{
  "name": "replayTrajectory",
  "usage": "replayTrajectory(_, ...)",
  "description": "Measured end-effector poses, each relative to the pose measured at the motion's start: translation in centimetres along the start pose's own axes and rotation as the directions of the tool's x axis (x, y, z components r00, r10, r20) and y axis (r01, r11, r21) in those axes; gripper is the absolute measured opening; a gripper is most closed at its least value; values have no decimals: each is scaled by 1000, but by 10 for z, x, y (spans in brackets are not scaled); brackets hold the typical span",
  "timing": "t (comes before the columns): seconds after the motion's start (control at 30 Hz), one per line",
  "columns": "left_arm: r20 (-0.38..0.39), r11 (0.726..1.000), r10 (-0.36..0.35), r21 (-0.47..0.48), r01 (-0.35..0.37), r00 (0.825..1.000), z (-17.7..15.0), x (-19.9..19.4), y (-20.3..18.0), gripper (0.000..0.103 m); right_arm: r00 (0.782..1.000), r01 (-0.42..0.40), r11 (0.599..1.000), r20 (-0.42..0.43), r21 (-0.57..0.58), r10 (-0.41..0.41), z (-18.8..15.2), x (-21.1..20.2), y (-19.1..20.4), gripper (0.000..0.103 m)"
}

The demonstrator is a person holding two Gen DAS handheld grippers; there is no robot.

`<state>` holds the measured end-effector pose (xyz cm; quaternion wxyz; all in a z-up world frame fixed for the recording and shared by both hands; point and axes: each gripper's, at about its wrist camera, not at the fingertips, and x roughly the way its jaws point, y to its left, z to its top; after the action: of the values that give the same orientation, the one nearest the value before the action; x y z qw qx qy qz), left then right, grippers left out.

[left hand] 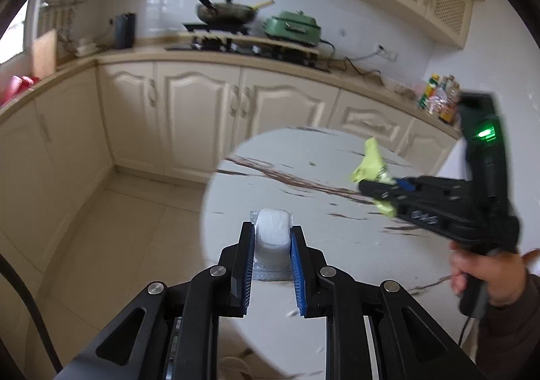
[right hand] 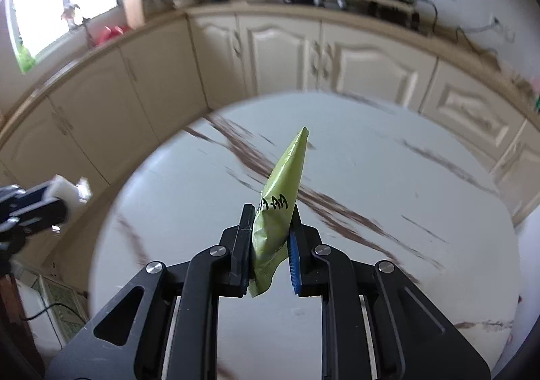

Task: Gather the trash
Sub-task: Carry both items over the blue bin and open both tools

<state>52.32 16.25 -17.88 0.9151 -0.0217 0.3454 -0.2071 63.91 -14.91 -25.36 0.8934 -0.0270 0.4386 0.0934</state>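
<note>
Two grips, both carrying trash clear of the table: left gripper clamped on a white packet, right gripper pinching a green wrapper, ready for binning

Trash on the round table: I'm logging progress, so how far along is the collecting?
Done: the round table shows no loose trash. In hand: the left gripper clamps a white blister pack, and the right gripper clamps a green wrapper. Left: dropping both somewhere; no bin is in view.

Illegible black lettering on green wrapper
</note>
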Motion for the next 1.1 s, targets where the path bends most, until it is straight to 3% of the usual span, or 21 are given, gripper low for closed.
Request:
replayTrajectory(0.3, 104, 984, 179, -47, -175, 978, -38, -89, 41, 17, 981, -108, 987, 150, -115, 125, 12, -56, 114, 17)
replayTrajectory(0.53, 86, 950, 298, -120, -287, 951, -84, -132, 83, 17, 963, -213, 952, 117, -218, 242, 5, -38, 208, 18)
replayTrajectory(0.7, 10, 919, 353, -193, -344, 936, -119, -139, 119, 17, 949, -293, 913, 30, -282, 314, -11, 2, 273, 18)
replayTrajectory(0.83, -91, 892, 365, -253, -376, 927, -141, -119, 151, 17, 940, -339, 890, -67, -306, 335, -30, 47, 311, 18)
replayTrajectory(0.93, -191, 877, 335, -294, -379, 923, -161, -86, 179, 17, 942, -334, 894, -146, -299, 303, -48, 96, 325, 18)
replayTrajectory(1.0, -263, 869, 318, -304, -391, 911, -178, -62, 195, 17, 936, -336, 897, -208, -286, 284, -63, 131, 325, 18)
replayTrajectory(1.1, -360, 862, 240, -349, -369, 902, -210, -19, 220, 17, 924, -316, 910, -302, -267, 233, -91, 186, 321, 18)
